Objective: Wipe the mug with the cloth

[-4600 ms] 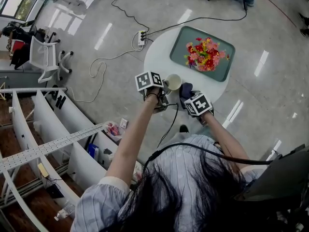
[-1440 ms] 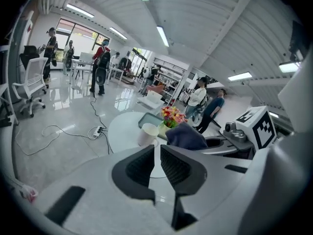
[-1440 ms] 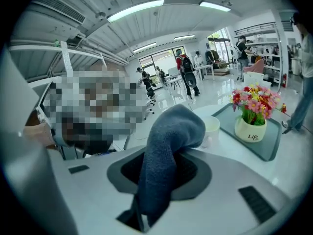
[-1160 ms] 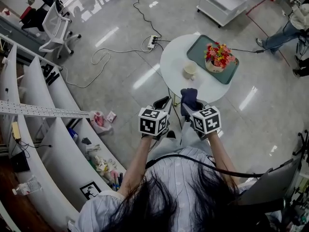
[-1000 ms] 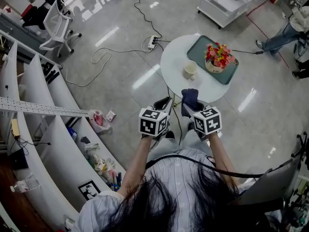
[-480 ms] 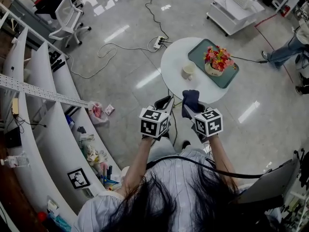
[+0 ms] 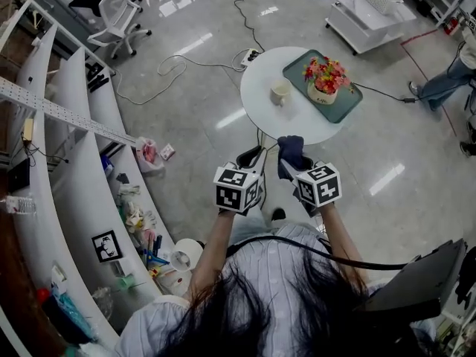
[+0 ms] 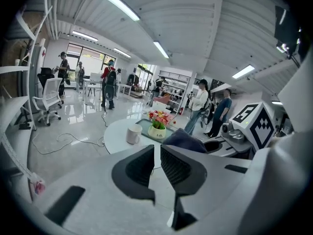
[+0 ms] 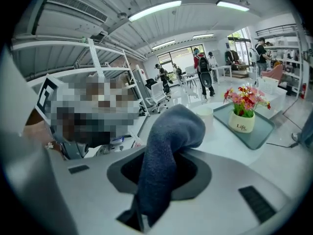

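- 1 mug (image 7: 280,91): cream, upright on the round white table (image 7: 256,110), just beside the tray. It is well apart from both grippers.
- 1 cloth (image 7: 290,149): dark blue, pinched in the right gripper (image 7: 293,162). Its top end flops fwd past the jaws.
- 2 grippers: side by side in front of the person, over the floor, short of the table edge.
- left gripper (image 8: 157,154): jaws nearly together w/ only a thin slit, nothing btwn them.
- right gripper: jaws clamped on the cloth, plain in its own view.
- 1 tray (image 7: 349,101): green, on the table's right part.
- 1 pot of flowers (image 7: 324,86): white pot w/ red & yellow blooms, stands in the tray.
- In the way: in the right gripper view the cloth's hump covers part of the mug. In the left gripper view the mug shows clear, left of the flowers, w/ the cloth off to the right.
- Around, on the floor: 1 power strip (image 7: 251,56) w/ cables (image 7: 186,69) beyond the table.
- 1 white office chair (image 7: 119,17) top left; 1 white cart (image 7: 364,10) top right.
- Curved white shelves (image 7: 67,162) at left w/ small clutter; 1 white roll (image 7: 186,255) beside them.
- 1 leg in jeans (image 7: 446,84) at the right edge; a few people stand far back in both gripper views.
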